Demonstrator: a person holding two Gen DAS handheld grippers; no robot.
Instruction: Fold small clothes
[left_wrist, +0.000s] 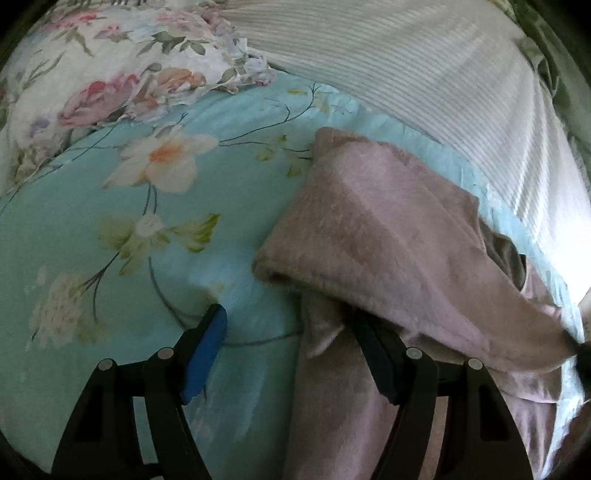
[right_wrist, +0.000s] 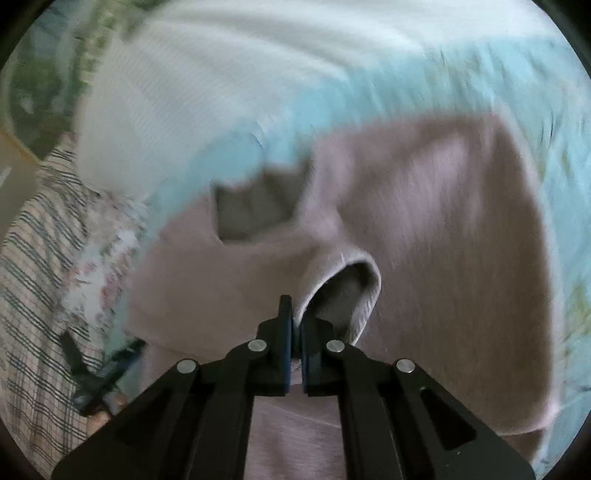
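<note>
Garment (left_wrist: 373, 236), pink and fleecy, lies on the bed (left_wrist: 110, 295) running away rightward from the wide-open, empty left tongs (left_wrist: 291, 354), its cuff pinched in the closed right tongs (right_wrist: 295, 328).

Turquoise floral bedspread (left_wrist: 110, 280) under pink garment (left_wrist: 388, 236), white ribbed cloth (left_wrist: 424, 66), floral pillow (left_wrist: 122, 66).

Left gripper (left_wrist: 291, 332) agape — right gripper (right_wrist: 295, 325) clamped
</note>
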